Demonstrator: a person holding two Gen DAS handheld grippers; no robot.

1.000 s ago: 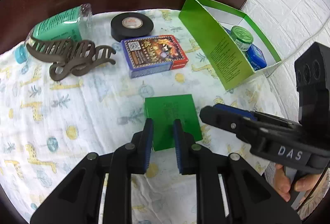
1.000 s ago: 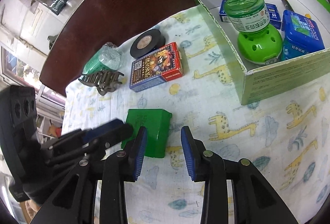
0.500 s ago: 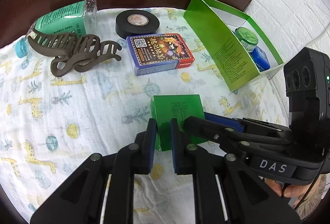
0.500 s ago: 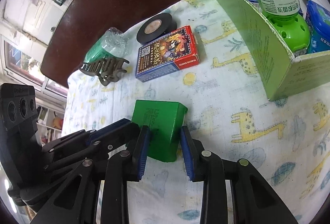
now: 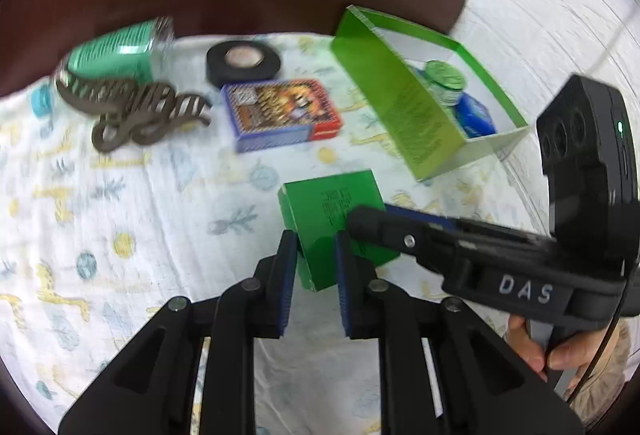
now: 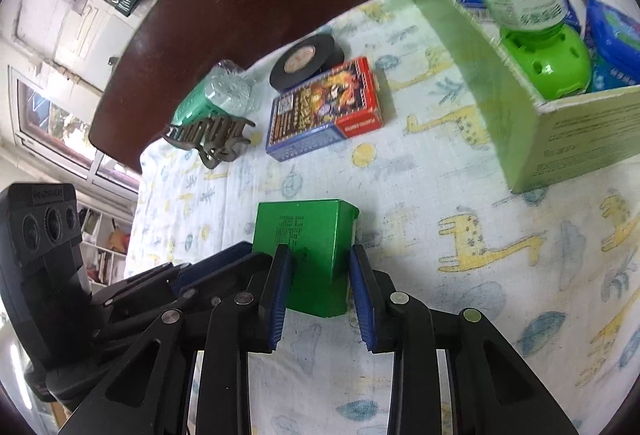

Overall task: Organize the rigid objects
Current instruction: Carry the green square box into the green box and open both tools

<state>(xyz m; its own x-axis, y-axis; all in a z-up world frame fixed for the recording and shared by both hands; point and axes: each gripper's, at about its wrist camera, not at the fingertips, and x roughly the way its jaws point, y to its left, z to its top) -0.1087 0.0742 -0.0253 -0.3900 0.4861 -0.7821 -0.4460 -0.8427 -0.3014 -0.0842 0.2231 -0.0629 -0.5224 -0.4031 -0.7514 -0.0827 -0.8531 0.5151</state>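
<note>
Both hand-held grippers (image 5: 316, 259) (image 6: 320, 275) now clamp the small green box (image 6: 308, 247), earlier only straddled.

Left gripper (image 5: 316, 267): black plastic linkage arms, silver pivot screws, blue ribbed pads on fingers (image 5: 289, 275). Right gripper (image 6: 322, 287): same build; white "DAS" lettering on side, black three-lens camera block, green indicator light, black cable.

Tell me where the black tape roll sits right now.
In the left wrist view the tape roll lies on the patterned cloth near the far edge, just behind the card box, between the green bottle and the open green box.
</note>
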